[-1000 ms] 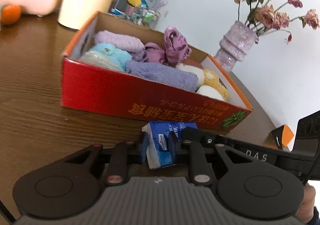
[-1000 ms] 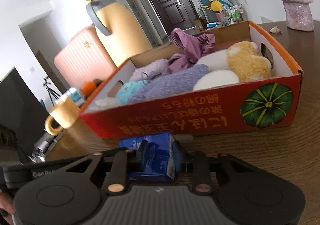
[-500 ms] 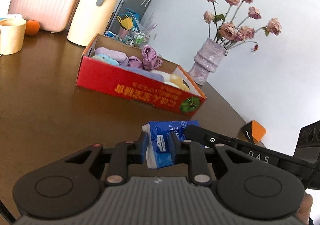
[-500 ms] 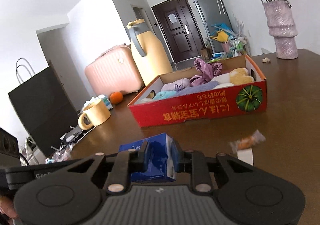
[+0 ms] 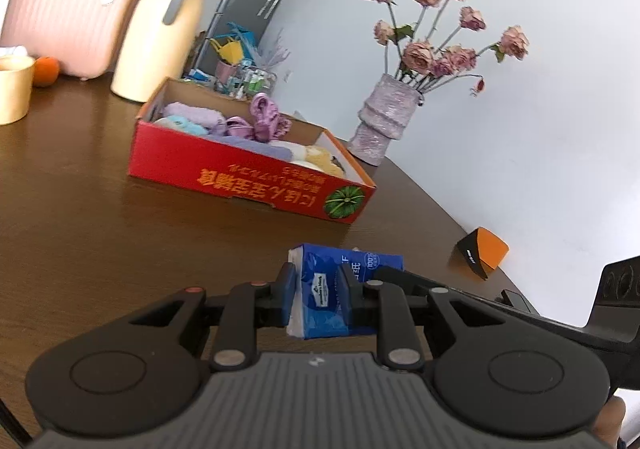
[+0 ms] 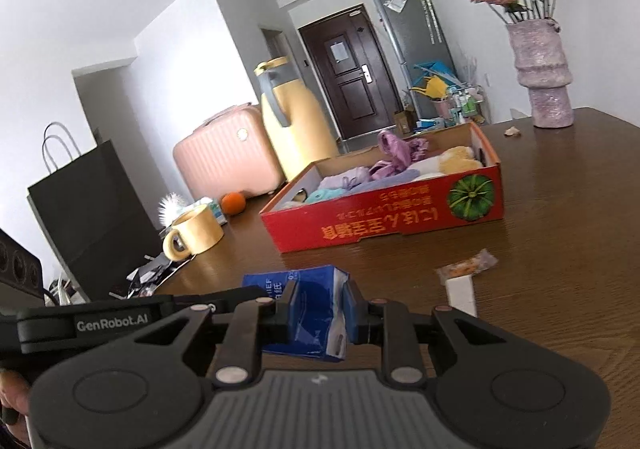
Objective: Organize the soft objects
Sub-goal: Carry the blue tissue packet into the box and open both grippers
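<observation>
A blue tissue pack (image 5: 324, 295) is held at both ends. My left gripper (image 5: 318, 289) is shut on one end. My right gripper (image 6: 320, 307) is shut on the other end of the pack (image 6: 312, 309). The pack is above the near part of the brown table (image 5: 100, 241). A red cardboard box (image 5: 248, 179) stands farther back, filled with folded towels, purple cloth and a plush toy. It also shows in the right wrist view (image 6: 384, 225).
A pink vase of dried roses (image 5: 382, 121) stands behind the box. A yellow jug (image 5: 160, 33), pink case (image 5: 68, 13), orange (image 5: 46, 70) and mug (image 6: 194, 234) are at the far left. A snack wrapper (image 6: 466, 267) and white strip lie right. An orange-black box (image 5: 482, 251) sits near the edge.
Both grippers have pulled back from the red box with the tissue pack held between them. The box now stands much farther away.
</observation>
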Demonstrator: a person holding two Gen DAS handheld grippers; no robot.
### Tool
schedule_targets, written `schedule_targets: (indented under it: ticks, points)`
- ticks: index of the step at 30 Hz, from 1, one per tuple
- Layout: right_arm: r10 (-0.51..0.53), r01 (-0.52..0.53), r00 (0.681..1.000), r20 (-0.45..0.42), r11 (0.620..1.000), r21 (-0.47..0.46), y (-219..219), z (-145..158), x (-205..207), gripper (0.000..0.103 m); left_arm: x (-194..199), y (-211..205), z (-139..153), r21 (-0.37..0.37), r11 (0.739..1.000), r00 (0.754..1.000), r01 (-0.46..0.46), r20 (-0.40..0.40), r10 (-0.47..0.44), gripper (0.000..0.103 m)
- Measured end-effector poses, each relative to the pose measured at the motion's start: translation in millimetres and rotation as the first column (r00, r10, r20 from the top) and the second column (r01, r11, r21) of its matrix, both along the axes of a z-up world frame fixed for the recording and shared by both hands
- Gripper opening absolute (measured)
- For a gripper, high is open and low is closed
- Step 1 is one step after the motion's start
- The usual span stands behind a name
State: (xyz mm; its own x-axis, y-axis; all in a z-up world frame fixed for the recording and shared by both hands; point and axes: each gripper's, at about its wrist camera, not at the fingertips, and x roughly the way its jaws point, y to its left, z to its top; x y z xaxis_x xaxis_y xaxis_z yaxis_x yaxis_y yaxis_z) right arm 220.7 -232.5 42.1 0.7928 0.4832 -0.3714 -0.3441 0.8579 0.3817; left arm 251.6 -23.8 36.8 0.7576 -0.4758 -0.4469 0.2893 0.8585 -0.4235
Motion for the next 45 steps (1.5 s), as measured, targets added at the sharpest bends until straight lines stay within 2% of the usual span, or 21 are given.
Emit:
schedule_targets:
  ticks: [5,10,14,17,21,25,27,30,33,37,42,45]
  points:
    - [-0.043,0.043,0.999,0.014,0.999,0.001,-16,4,14,0.022,20,-19,2,0.030,0.998,0.998,0.058,0.000,-0.058,0.022]
    - [-0.052,0.050,0.997,0.063,0.998,0.034,-24,23,55,0.022,60,-23,27,0.034,0.997,0.996,0.062,0.054,-0.064,0.022]
    - [-0.018,0.015,0.995,0.100,0.999,0.032,-14,53,123,0.022,121,-13,51,0.029,0.999,0.995,0.028,0.092,-0.030,0.022]
    - [0.013,-0.014,0.996,0.092,1.000,0.016,-1,68,187,0.022,175,-3,61,0.017,1.000,0.996,-0.007,0.087,0.005,0.022]
    - [0.030,-0.029,0.999,0.042,0.999,-0.039,21,65,270,0.022,254,9,52,0.023,0.999,0.999,-0.038,0.028,0.037,0.022]
    - [0.045,-0.049,0.995,-0.087,0.997,-0.051,31,40,342,0.022,314,17,20,0.030,0.998,0.996,-0.046,-0.072,0.048,0.022]
    - [0.060,-0.068,0.988,-0.142,0.996,-0.049,34,23,365,0.022,331,18,5,0.063,0.997,0.994,-0.047,-0.100,0.053,0.022]
    - [0.073,-0.085,0.979,-0.191,0.995,-0.054,41,1,383,0.025,343,17,-15,0.131,0.991,0.991,-0.035,-0.124,0.052,0.023]
    - [0.077,-0.095,0.975,-0.210,0.992,-0.078,47,-12,386,0.025,346,17,-28,0.157,0.987,0.988,-0.030,-0.142,0.052,0.023]
    - [0.058,-0.076,0.991,-0.119,0.984,-0.159,50,5,377,0.030,340,12,-21,0.193,0.981,0.994,-0.014,-0.106,0.036,0.028]
    - [0.049,-0.056,0.997,-0.051,0.987,-0.151,40,31,364,0.032,323,11,2,0.203,0.978,0.999,-0.043,-0.015,0.047,0.031]
    - [0.046,-0.046,0.999,-0.002,0.987,-0.152,34,46,349,0.034,310,12,17,0.180,0.982,0.998,-0.059,0.016,0.057,0.032]
